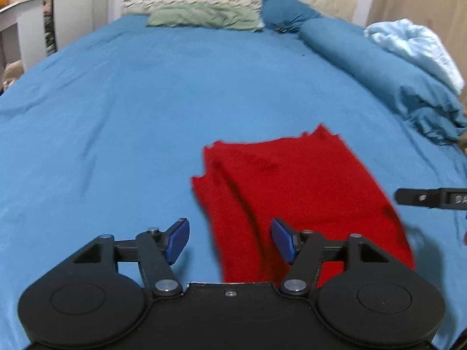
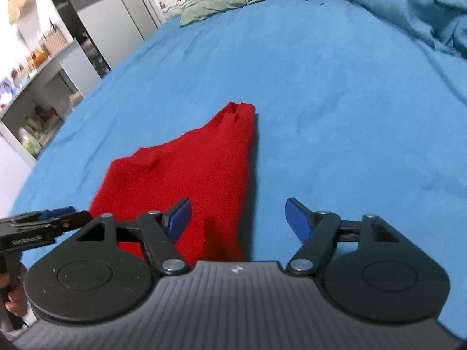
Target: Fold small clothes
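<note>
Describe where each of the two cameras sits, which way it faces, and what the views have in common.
Left wrist: on the left gripper, angled down over the blue bed sheet toward the headboard; its own open blue pads frame the red garment's left edge; the right gripper's finger pokes in at right.
Right wrist: on the right gripper, angled down across the bed toward shelves; open pads over the garment's right edge; the left gripper and a hand show at left.
Shared: red garment, sheet, green pillow.

A red garment lies folded in several layers on the blue bed sheet, flat, its stacked edges stepped along one side and one corner pointed.
</note>
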Available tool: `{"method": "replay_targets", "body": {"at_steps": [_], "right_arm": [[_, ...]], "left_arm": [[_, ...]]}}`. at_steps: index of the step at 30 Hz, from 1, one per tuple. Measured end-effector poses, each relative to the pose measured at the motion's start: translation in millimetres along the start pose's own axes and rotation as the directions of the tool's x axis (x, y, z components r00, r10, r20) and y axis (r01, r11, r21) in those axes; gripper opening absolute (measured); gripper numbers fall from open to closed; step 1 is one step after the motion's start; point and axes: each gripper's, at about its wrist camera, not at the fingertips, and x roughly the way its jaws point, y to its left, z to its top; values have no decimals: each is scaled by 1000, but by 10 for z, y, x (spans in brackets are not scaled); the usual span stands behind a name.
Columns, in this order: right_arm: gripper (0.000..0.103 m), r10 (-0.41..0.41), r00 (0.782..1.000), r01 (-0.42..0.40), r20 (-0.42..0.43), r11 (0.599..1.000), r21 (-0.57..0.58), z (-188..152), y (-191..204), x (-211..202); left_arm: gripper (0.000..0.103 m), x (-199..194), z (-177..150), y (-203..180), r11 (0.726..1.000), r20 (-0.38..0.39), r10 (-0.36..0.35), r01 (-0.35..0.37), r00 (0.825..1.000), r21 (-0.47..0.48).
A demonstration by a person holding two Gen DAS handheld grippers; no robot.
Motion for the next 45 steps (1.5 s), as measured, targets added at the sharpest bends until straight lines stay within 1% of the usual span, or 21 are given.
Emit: {"method": "replay_targets", "body": {"at_steps": [3, 5, 6, 7, 11, 12, 13, 16, 17, 18, 19, 20, 21, 23, 24, 27, 29, 32, 35, 39, 45], "right_arm": [[86, -63, 997, 62, -51, 998, -32, -39, 5, 213], [86, -90, 992, 86, -89, 995, -52, -121, -54, 379], [87, -86, 992, 82, -93, 996, -44, -185, -164, 380], [89, -81, 993, 79, -90, 996, -32, -204, -189, 401], [89, -84, 993, 82, -76, 996, -30, -184, -130, 294], [89, -83, 994, 81, -65, 996, -33, -173, -112, 225], [89, -78, 996, 76, -44, 996, -37, -152, -72, 95], [89, -57, 998, 58, 11, 997, -47, -100, 46, -377], [90, -58, 998, 59, 28, 997, -56, -64, 92, -554], [92, -60, 997, 63, 45, 996, -65, -44, 157, -726], [100, -62, 996, 66, 62, 995, -75, -24, 230, -911], [103, -63, 995, 70, 76, 994, -84, -14, 305, -1104], [103, -64, 994, 72, 90, 993, -90, 5, 369, -1273], [103, -69, 990, 83, 124, 990, -113, -9, 504, -1629], [103, -81, 988, 97, 129, 987, -127, -27, 564, -1768], [103, -121, 984, 139, 128, 980, -145, -150, 708, -2138], [103, -122, 986, 136, 116, 982, -127, -258, 744, -2371], [103, -143, 984, 155, 103, 982, -113, -417, 778, -2628], [103, -189, 977, 201, 96, 970, -139, -589, 828, -2873], [103, -211, 974, 221, 78, 961, -165, -805, 893, -3050], [103, -219, 975, 222, 36, 962, -160, -1088, 926, -3087]], "left_arm": [[70, 214, -79, 40, 1000, -35, 28, -28, 999, -13], [70, 300, -134, 99, 999, -43, 22, -23, 999, -34], [70, 323, -147, 129, 999, -44, 20, -22, 999, -44], [70, 348, -118, 149, 999, -45, 21, -24, 999, -49], [69, 256, -41, 138, 997, -47, 36, -39, 998, -68], [66, 185, -42, 122, 997, -42, 44, -47, 998, -64], [66, 81, -18, 94, 997, -28, 56, -57, 998, -55], [68, -295, 33, 45, 997, 5, 60, -60, 998, -43], [72, -456, 60, 22, 997, 20, 61, -60, 998, -51], [76, -618, 84, 0, 996, 35, 63, -61, 997, -58], [86, -818, 103, -33, 996, 57, 66, -62, 996, -65], [95, -1014, 115, -70, 995, 82, 70, -64, 994, -70], [101, -1188, 120, -99, 995, 108, 75, -68, 991, -75], [103, -1594, 101, -165, 993, 162, 84, -70, 983, -90], [103, -1766, 85, -194, 993, 171, 88, -72, 981, -97], [103, -2149, 24, -300, 990, 183, 117, -101, 976, -95], [103, -2343, -54, -387, 989, 187, 138, -126, 973, -71], [103, -2523, -203, -511, 983, 182, 183, -181, 966, -31], [103, -2609, -375, -583, 978, 164, 205, -206, 965, -10], [103, -2698, -579, -633, 982, 131, 191, -190, 973, -21], [103, -2793, -783, -707, 978, 114, 206, -207, 972, -6]]}}
